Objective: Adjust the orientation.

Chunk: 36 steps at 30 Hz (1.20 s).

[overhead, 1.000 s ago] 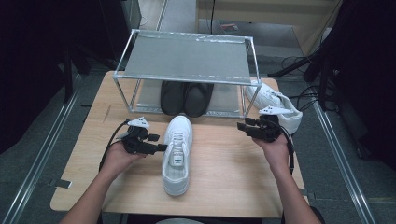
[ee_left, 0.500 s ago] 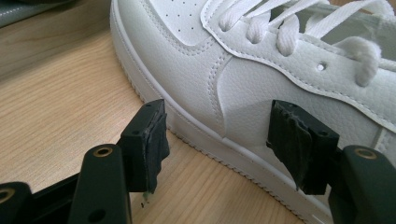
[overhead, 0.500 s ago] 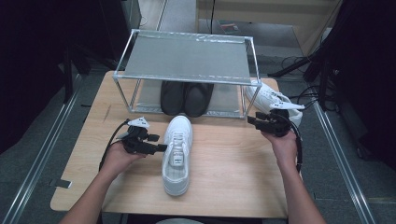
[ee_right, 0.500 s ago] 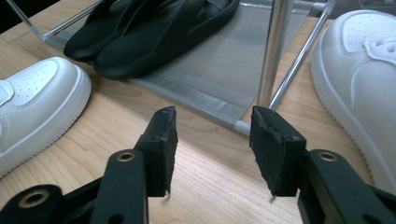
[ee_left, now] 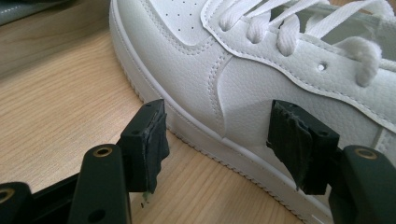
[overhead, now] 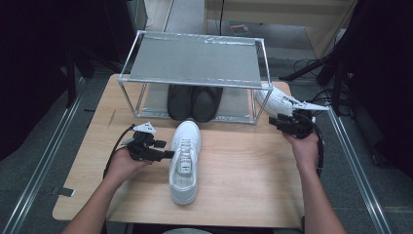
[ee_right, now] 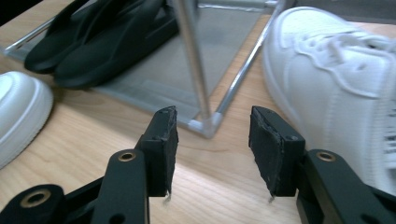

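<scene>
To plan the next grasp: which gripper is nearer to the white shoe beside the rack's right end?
Right. The right gripper sits just in front of that white shoe; the left gripper is far across the table.

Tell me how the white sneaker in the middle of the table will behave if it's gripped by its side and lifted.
The white sneaker looks like smooth grained leather, so the pads may slip somewhat. Its side panel probably dents under a squeeze, while the thick rubber sole likely stays stiff. Gripped at one side, it would probably tilt, and the loose laces would dangle.

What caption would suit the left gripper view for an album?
Open left gripper beside the white sneaker on the wooden table, jaws either side of nothing yet.
</scene>
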Available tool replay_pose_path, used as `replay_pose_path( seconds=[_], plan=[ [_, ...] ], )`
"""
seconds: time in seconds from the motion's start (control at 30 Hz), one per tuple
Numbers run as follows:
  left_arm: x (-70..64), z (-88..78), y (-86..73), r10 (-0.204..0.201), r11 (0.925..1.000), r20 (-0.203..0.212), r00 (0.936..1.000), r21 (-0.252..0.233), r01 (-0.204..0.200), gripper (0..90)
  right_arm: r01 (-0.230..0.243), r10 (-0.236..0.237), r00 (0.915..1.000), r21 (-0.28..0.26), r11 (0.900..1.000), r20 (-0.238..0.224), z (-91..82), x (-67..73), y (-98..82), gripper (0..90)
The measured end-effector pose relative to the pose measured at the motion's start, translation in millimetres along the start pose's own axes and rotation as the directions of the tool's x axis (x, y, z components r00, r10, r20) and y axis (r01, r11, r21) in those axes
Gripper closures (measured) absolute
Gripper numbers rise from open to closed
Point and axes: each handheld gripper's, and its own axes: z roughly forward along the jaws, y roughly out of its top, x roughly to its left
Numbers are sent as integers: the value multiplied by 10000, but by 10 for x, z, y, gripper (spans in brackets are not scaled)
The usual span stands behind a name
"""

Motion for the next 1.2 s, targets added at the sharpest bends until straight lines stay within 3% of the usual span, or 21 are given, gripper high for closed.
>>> replay_pose_path(
  seconds=[0.23,0.37,0.73,0.97,1.2],
  plan=[
    [7,0,0,-5,10000,7,10000,33,5,371,-145,145,9992,-6,9999,360,-15,-175,71,542],
    [8,-1,-2,39,9999,-63,10000,95,-38,372,-484,484,9980,0,9988,398,-32,-289,124,542],
    [-40,-22,-49,302,9993,-174,9994,208,-298,378,-685,691,9903,-93,9976,1208,-94,-531,230,536],
    [-53,-58,-95,259,9995,-289,9992,199,-254,378,-619,602,9884,77,9981,1397,53,-560,265,535],
    [-51,-115,-159,143,9998,-400,9991,160,-136,378,-774,736,9906,288,9966,1157,253,-565,276,548]
  ],
)
